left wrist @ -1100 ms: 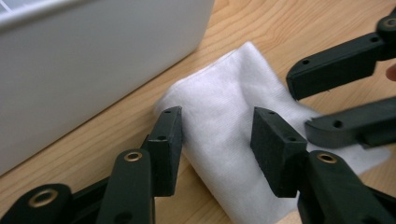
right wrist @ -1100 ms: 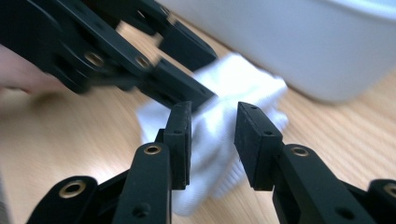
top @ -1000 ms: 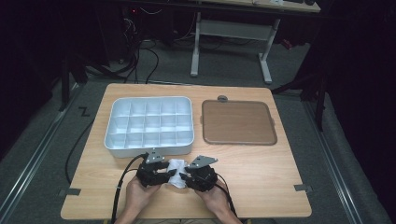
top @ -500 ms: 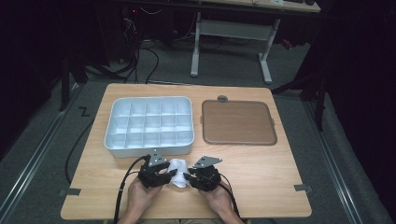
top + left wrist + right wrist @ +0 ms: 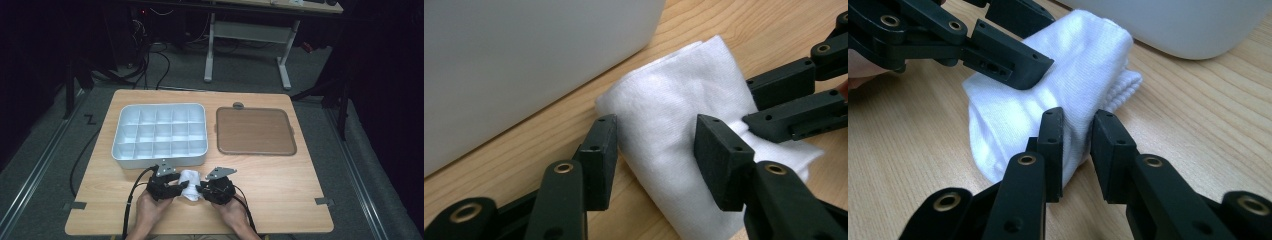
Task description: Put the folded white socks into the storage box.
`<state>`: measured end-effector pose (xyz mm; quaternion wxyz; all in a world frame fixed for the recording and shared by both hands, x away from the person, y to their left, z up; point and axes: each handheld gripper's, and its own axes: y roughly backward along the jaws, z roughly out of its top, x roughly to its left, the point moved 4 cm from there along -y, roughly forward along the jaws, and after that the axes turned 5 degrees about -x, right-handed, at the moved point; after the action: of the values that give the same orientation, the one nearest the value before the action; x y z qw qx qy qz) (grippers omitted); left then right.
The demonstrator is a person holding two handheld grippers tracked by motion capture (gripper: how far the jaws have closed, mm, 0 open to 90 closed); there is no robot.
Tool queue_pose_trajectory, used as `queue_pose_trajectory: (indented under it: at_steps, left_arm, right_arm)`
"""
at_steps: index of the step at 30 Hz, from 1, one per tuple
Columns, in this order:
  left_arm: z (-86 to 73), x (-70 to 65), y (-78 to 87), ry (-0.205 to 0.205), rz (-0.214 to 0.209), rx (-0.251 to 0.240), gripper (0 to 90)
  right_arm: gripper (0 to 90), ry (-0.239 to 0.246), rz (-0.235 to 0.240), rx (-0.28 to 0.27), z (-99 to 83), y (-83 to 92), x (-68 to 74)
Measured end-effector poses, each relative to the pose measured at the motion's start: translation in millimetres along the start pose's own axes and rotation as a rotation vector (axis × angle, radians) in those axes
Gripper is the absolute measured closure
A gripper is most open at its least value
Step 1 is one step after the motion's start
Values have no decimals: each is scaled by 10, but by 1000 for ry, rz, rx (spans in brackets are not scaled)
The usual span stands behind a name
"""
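Note:
A folded white sock lies on the wooden table near its front edge, just before the tray. My left gripper comes at it from the left. In the left gripper view its jaws straddle the sock and have just been opening, one at the sock's edge, the other lying on it. My right gripper faces it from the right. In the right gripper view its jaws have just been closing and pinch a fold of the sock.
A white tray with several empty compartments stands right behind the sock; its wall is close. A flat brown lid lies to the tray's right. Bare wood spreads to the right of the hands. Cables trail off the front edge.
Both hands stay at the sock near the front edge. The sock sits slightly closer to the tray than a second ago.

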<state>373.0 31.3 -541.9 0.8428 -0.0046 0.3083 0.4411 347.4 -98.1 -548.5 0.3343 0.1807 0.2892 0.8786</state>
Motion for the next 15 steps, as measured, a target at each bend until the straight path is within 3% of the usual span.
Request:
queue_pose_trajectory:
  at_steps: [12, 15]
  left_arm:
    - [87, 157, 96, 26, 43, 7, 502]
    - [125, 189, 111, 36, 58, 7, 466]
  right_arm:
    - [761, 16, 25, -9, 65, -111, 141]
    - [690, -6, 32, -26, 85, -139, 141]
